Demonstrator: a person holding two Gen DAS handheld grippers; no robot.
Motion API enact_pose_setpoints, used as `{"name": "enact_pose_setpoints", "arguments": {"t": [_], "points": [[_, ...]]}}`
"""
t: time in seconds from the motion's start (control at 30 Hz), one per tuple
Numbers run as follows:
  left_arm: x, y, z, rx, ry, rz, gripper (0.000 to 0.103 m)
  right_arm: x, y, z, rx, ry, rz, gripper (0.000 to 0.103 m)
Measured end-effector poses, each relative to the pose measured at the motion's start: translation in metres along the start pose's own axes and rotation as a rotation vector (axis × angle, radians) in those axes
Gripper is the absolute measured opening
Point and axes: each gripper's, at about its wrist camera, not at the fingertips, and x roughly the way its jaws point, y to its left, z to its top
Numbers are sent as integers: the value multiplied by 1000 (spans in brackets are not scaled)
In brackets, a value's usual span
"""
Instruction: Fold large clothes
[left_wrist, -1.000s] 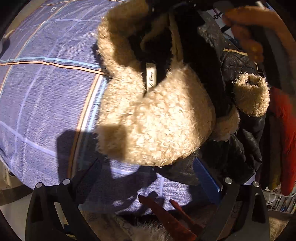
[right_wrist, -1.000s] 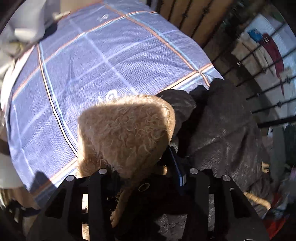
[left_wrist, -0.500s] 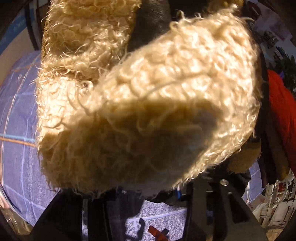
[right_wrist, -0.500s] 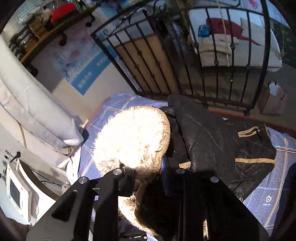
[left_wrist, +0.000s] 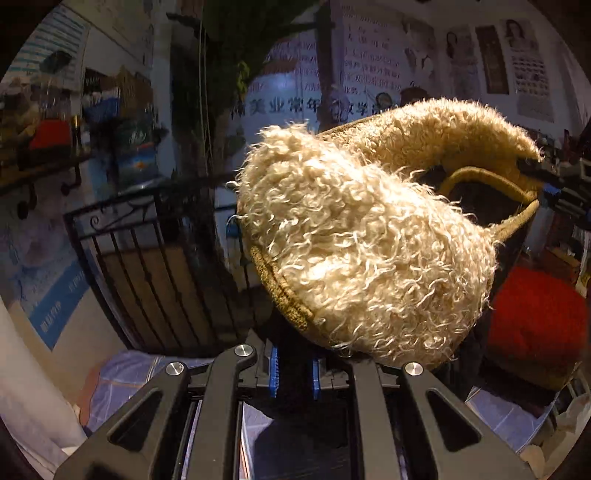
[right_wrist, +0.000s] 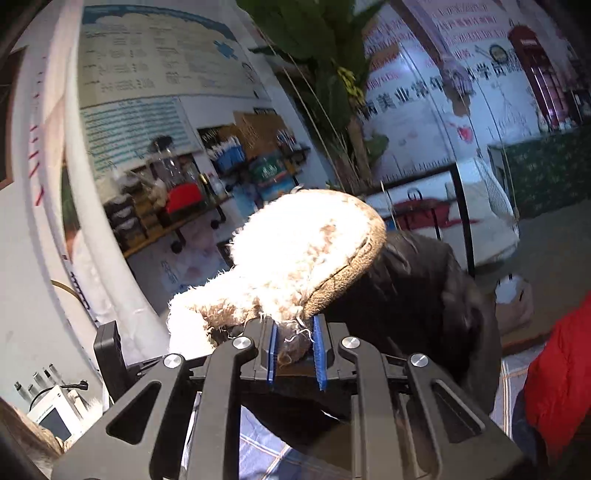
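Behind fleece collar, left fingers half-hidden.

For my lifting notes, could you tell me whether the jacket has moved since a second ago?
Yes. The jacket has gone up: earlier it lay on the checked bedspread, now it hangs above it, level with the wall shelves.

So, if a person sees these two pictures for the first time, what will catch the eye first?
First the big curly cream fleece collar of the black jacket, filling the middle of the left wrist view and sunlit white in the right wrist view. Next, both tongs, left and right, are shut on the jacket. A bright red garment sits at the right edge.
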Motion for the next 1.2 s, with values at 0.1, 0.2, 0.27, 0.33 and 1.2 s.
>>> {"name": "enact_pose_setpoints", "arguments": {"t": [0.1,0.2,0.27,0.33,1.2], "points": [[-44,-14,51,36,-144,-32,12,-45,28,35,-18,-143,109,14],[-86,-19,84,68,-274,-53,12,-70,48,58,-50,-239,153,11],[-101,-15,102,58,-306,-73,12,-75,54,71,-66,-280,191,10],[-105,-11,109,53,-321,-69,12,-67,51,74,-64,-286,169,8],[104,127,-346,-381,867,393,82,93,-257,-424,670,880,-642,96]]}}
